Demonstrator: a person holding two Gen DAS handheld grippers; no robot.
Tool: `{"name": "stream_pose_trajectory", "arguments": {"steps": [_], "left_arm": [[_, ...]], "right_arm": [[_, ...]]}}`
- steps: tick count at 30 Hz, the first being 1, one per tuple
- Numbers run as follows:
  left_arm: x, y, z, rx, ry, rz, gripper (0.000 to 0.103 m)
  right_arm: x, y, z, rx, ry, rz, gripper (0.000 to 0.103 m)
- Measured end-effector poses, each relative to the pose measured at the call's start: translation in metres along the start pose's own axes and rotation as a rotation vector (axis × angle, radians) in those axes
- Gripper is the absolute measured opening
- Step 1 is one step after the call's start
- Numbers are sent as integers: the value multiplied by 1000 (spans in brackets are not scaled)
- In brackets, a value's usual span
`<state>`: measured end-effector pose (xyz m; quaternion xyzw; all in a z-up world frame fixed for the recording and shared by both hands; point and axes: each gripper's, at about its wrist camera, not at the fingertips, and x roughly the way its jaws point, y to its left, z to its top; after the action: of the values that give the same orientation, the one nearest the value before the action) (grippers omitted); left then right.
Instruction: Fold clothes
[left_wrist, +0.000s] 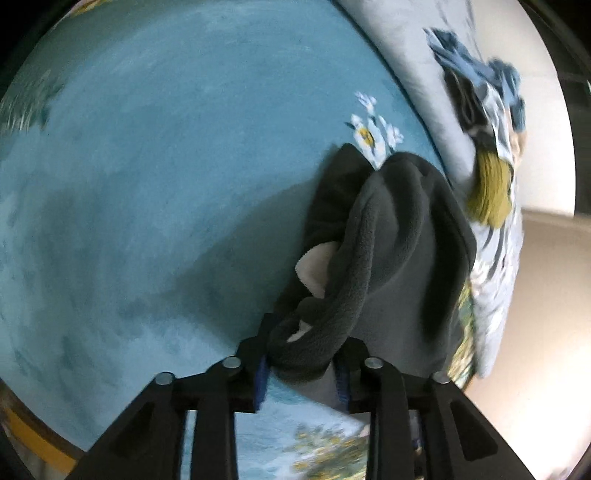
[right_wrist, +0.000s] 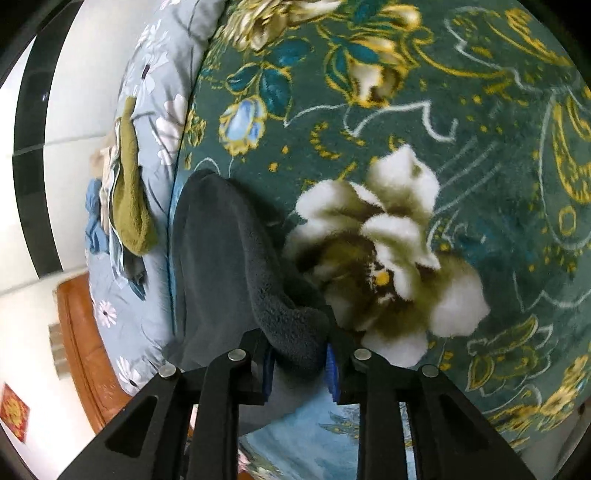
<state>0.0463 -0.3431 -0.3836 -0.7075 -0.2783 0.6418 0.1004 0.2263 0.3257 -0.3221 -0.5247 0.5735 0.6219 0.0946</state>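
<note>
Two claws grip one dark grey fleece garment (left_wrist: 391, 251), each pinching a bunched edge of it between blue-padded fingers. In the left wrist view, the left claw (left_wrist: 301, 363) is clamped on a thick rolled hem, and the fleece rises away from it in soft folds, showing a patch of cream lining (left_wrist: 314, 269) near the fold. The garment hangs over a plush blue blanket with white flower print (left_wrist: 166, 166) that covers the bed.

In the right wrist view, the right claw (right_wrist: 299, 363) is pressed onto another thick fold of the same fleece (right_wrist: 229, 258), which stretches away toward the bed's far edge. Beside it, the blanket shows a dark green part with a large white flower and gold scrollwork (right_wrist: 480, 184).

Along that far edge lies a pale blue-grey floral quilt (right_wrist: 155, 122), and on it rests a small heap of clothes: an olive green knitted piece (right_wrist: 131, 206) and some blue fabric (left_wrist: 476, 70). A brown wooden headboard (right_wrist: 85, 350) shows beyond the quilt.
</note>
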Motion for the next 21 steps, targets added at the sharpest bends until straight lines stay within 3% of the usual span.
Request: {"name": "stream_pose_trajectory", "arguments": {"steps": [3, 6, 10, 17, 21], "left_arm": [[-13, -4, 2, 80, 2, 67, 52], [-28, -8, 13, 120, -19, 103, 58], [-29, -29, 40, 197, -35, 121, 60], [36, -98, 82, 447, 75, 227, 60], [63, -112, 94, 512, 134, 264, 60]], "right_arm": [[-3, 4, 3, -48, 15, -48, 33], [-12, 6, 9, -76, -1, -97, 39], [-18, 19, 28, -108, -41, -121, 39], [25, 93, 76, -302, 15, -141, 39], [60, 122, 92, -418, 89, -187, 49]]}}
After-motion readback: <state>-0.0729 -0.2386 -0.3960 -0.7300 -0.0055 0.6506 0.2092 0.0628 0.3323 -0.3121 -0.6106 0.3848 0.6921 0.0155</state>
